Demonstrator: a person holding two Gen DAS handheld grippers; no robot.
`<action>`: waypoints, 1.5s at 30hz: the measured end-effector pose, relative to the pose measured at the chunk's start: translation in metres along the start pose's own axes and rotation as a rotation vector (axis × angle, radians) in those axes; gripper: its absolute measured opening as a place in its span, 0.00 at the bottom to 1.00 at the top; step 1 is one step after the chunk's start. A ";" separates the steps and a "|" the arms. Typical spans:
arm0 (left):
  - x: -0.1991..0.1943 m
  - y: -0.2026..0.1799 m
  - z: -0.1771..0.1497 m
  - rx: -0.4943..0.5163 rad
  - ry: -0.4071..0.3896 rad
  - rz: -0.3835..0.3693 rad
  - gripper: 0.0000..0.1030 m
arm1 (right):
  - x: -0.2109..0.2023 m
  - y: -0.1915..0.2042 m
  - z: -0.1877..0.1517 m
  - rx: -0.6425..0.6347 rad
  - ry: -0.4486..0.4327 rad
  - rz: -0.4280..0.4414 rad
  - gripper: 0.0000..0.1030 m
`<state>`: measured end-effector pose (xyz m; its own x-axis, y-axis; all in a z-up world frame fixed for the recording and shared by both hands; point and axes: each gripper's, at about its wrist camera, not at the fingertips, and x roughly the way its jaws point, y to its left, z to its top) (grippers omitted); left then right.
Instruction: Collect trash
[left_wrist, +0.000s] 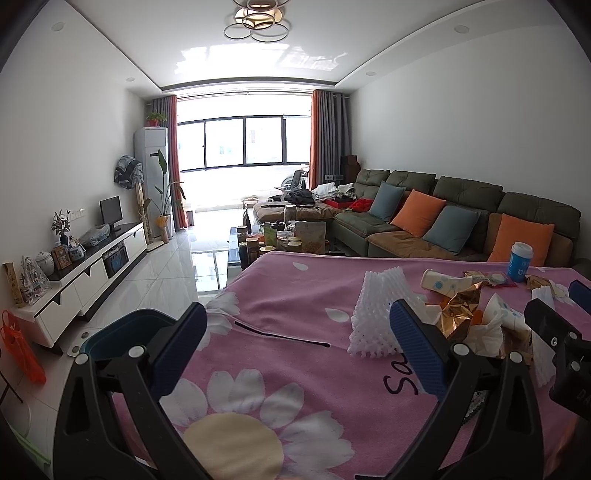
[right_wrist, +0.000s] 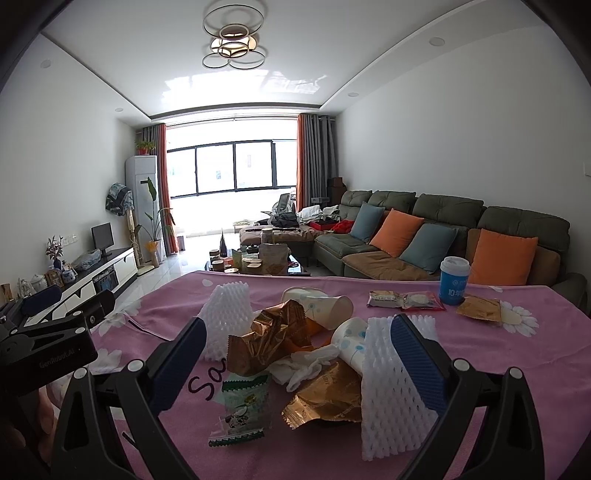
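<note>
Over the pink flowered cloth (right_wrist: 369, 458), right gripper (right_wrist: 299, 365) gapes empty around crumpled gold foil wrapper (right_wrist: 269, 339); left gripper (left_wrist: 299, 350) wide, empty. Best pinch low, centred.

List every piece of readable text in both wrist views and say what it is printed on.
"GenRobot.AI": black body of the left gripper, seen from the right wrist.
"Sa": start of a black handwritten-style word on the pink flowered tablecloth; the rest is hidden.
"10", then a blurred character: blue cylindrical canister with white lid.
Print on the green-and-white snack wrapper and gold foil wrappers: too blurred to read.
</note>
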<state>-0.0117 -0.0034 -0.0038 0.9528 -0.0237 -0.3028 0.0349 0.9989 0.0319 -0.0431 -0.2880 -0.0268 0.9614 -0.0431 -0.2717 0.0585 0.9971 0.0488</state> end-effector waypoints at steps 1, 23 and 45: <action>0.000 0.000 0.000 -0.001 0.000 0.000 0.95 | 0.000 0.000 0.000 0.001 0.000 0.000 0.94; 0.002 -0.003 0.001 -0.002 0.001 -0.005 0.95 | 0.001 -0.007 -0.001 0.011 -0.009 -0.012 0.94; -0.006 -0.004 -0.003 0.005 -0.060 -0.041 0.95 | -0.001 -0.009 -0.002 0.019 -0.027 -0.040 0.94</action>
<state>-0.0186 -0.0072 -0.0049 0.9670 -0.0669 -0.2459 0.0753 0.9968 0.0252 -0.0457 -0.2969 -0.0289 0.9652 -0.0844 -0.2477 0.1014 0.9932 0.0568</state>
